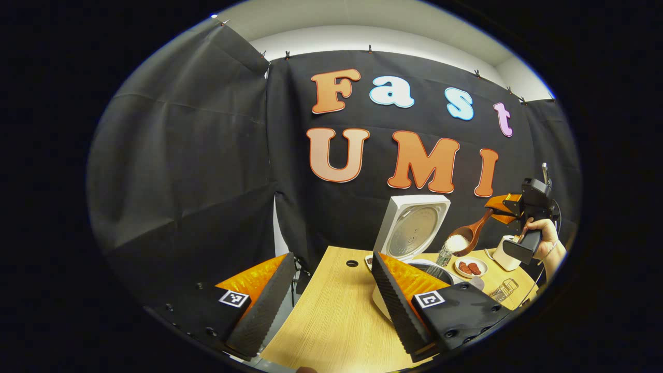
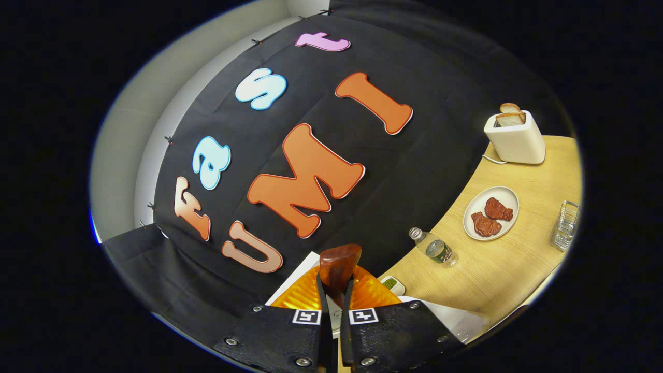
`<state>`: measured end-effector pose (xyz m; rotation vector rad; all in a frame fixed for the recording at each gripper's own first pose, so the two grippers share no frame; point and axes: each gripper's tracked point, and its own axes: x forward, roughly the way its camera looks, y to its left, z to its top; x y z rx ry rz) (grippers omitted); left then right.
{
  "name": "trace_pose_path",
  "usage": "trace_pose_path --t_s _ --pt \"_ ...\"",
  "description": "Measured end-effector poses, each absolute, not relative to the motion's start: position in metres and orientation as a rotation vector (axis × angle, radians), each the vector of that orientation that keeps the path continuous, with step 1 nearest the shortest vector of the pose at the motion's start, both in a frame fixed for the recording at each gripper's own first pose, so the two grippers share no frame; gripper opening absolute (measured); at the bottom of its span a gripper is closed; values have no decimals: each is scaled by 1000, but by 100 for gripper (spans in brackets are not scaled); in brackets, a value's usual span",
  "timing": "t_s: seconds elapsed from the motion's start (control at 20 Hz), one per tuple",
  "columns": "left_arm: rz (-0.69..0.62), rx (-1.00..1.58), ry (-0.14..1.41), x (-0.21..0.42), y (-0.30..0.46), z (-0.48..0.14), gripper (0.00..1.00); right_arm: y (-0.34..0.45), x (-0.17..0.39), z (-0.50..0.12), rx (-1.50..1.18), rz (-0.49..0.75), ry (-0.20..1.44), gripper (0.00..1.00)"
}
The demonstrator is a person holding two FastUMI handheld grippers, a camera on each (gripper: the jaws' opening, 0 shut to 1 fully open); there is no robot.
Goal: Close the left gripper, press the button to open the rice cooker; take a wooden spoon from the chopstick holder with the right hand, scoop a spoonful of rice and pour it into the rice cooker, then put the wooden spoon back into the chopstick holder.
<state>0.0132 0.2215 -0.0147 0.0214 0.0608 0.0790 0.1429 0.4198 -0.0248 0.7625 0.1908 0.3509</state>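
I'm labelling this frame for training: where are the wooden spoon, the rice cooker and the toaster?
wooden spoon [image 1: 469, 234], left gripper view, on its bowl.
rice cooker [image 1: 414, 228], left gripper view, on the raised lid.
toaster [image 2: 515, 140], right gripper view, on its front wall.

White rice cooker [image 1: 412, 228] with a silvery inner lid, brown wooden spoon [image 1: 469, 233] heaped with white rice, pale wood-grain table [image 1: 331, 311], cream toaster [image 2: 515, 137] with tan bread, white plate [image 2: 491, 212] of dark red meat, and grippers black with ribbed orange fingers [image 1: 256, 280].
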Motion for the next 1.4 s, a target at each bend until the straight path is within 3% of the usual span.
trace_pose_path --t_s 1.4 --pt "97 12 65 27 224 -17 100 483 126 -16 155 532 31 5"
